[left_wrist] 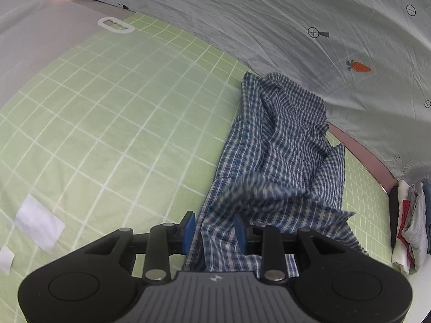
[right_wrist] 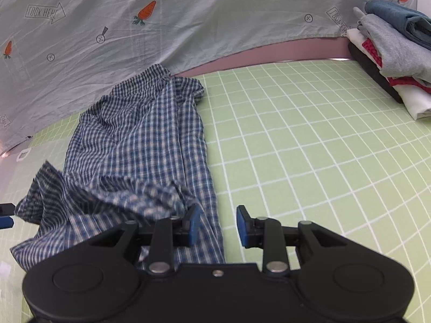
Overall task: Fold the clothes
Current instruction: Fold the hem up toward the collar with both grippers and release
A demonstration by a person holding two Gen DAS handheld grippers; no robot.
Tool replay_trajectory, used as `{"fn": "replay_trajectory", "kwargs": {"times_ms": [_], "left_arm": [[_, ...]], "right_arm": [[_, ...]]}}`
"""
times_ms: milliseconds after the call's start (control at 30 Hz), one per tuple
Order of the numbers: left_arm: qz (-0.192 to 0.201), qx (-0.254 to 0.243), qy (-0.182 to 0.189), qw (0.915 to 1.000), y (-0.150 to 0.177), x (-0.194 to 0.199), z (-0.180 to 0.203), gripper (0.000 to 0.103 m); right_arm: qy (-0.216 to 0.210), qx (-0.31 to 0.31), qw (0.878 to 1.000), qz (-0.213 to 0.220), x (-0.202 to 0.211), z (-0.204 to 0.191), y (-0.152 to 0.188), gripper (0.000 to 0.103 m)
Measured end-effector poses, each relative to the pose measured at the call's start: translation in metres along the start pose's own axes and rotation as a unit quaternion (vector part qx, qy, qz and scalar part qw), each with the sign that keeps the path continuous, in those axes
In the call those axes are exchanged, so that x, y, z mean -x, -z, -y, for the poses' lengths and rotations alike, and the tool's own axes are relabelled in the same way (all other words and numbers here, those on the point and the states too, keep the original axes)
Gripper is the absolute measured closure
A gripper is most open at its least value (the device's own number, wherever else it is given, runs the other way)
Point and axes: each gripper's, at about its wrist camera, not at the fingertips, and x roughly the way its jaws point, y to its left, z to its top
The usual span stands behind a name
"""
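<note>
Looking for bins or baskets, I find only a stack of folded clothes [right_wrist: 388, 53] at the far right, resting on a dark flat slab [right_wrist: 373, 72] whose nature I cannot tell. The blue checked shirt [right_wrist: 140, 134] lies rumpled on the green grid sheet [right_wrist: 309, 148], running from near me to the far edge, where it meets the pale carrot-print cloth [right_wrist: 188, 13] hanging behind.

My left-wrist view alone shows a white plastic handle-shaped piece [left_wrist: 115, 25] at the far left and two pale patches [left_wrist: 39, 222] on the sheet nearby. My right-wrist view alone shows the "look here" arrows on the hanging cloth, and the tip of my other gripper at its left edge.

My left gripper [left_wrist: 214, 231] sits low over the near end of the shirt, jaws parted with fabric passing between the blue pads [left_wrist: 190, 228]; I cannot tell whether they press it. My right gripper [right_wrist: 218, 226] hovers at the shirt's right edge, jaws wide apart, holding nothing, one pad against a raised, blurred fold.
</note>
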Motion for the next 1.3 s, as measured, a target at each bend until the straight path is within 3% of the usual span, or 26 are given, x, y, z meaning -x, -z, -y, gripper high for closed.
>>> {"fn": "replay_trajectory", "kwargs": {"times_ms": [233, 433, 633, 833, 1000, 1033, 1067, 1133, 1300], "left_arm": [[-0.038, -0.027, -0.001, 0.9989, 0.008, -0.014, 0.005, 0.068], [-0.052, -0.052, -0.007, 0.9972, 0.005, -0.030, 0.016, 0.061], [-0.060, -0.053, -0.017, 0.9966, -0.008, -0.050, 0.019, 0.061], [-0.051, -0.038, -0.021, 0.9977, -0.030, -0.070, 0.022, 0.061], [-0.050, -0.038, 0.001, 0.9980, -0.042, -0.083, 0.028, 0.067], [-0.049, -0.043, 0.002, 0.9979, -0.043, -0.085, 0.030, 0.084], [-0.046, -0.052, 0.002, 0.9976, -0.044, -0.086, 0.033, 0.095], [-0.020, -0.061, 0.002, 0.9979, -0.044, -0.080, 0.036, 0.102], [0.046, -0.059, 0.004, 0.9972, -0.054, -0.065, 0.039, 0.102]], "right_arm": [[-0.011, 0.050, 0.998, -0.044, -0.013, -0.014, 0.019, 0.069], [-0.026, 0.097, 0.994, -0.036, -0.024, -0.037, 0.007, 0.062], [-0.055, 0.056, 0.997, -0.024, -0.046, -0.045, -0.028, 0.051], [-0.056, 0.041, 0.997, -0.019, -0.081, -0.055, -0.065, 0.052], [-0.063, 0.026, 0.997, -0.033, -0.099, -0.051, -0.075, 0.052], [-0.068, 0.023, 0.997, -0.038, -0.099, -0.049, -0.072, 0.057], [-0.073, 0.020, 0.996, -0.043, -0.100, -0.046, -0.070, 0.076], [-0.077, 0.017, 0.996, -0.040, -0.097, -0.040, -0.067, 0.099], [-0.055, -0.008, 0.998, -0.002, -0.087, -0.023, -0.071, 0.100]]}}
